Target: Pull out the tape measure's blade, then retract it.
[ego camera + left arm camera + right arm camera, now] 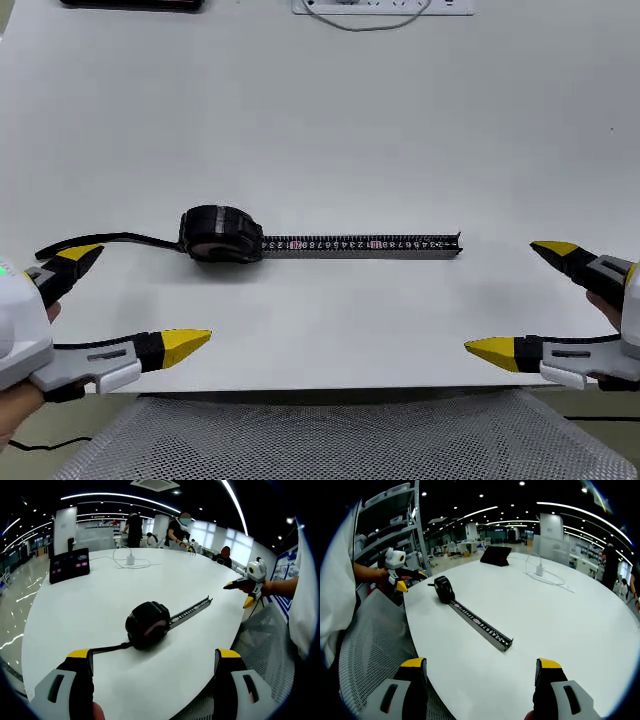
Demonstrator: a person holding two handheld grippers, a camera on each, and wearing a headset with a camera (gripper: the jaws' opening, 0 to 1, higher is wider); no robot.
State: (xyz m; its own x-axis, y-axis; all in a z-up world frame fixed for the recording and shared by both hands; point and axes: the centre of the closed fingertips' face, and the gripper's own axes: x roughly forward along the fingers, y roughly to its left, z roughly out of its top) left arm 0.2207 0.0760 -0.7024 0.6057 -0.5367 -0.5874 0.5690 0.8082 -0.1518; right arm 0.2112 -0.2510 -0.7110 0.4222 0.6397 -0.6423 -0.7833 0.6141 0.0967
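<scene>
Closest to me at 6 o'clock is a grey mesh seat back (330, 440), then the white table (320, 120) edge. The left gripper (150, 292) has its jaws spread wide with nothing in them, and so does the right gripper (500, 296). They sit at about 8 and 4 o'clock from the tape measure (221, 235), both well apart from it.

The case lies mid-table. Its blade (365, 245) is already out flat toward 3 o'clock, and a black strap (110, 240) trails toward 9.

My guess on handling: the case is chunky and hard but will probably skate on that slick top, so pin it across its flat sides with the left. The blade looks thin and springy, slippery and easy to kink. I'd pinch it at the end hook (457, 243) and let it feed back slowly so it doesn't whip.

Way back at 12 there's a power strip (380, 5).
</scene>
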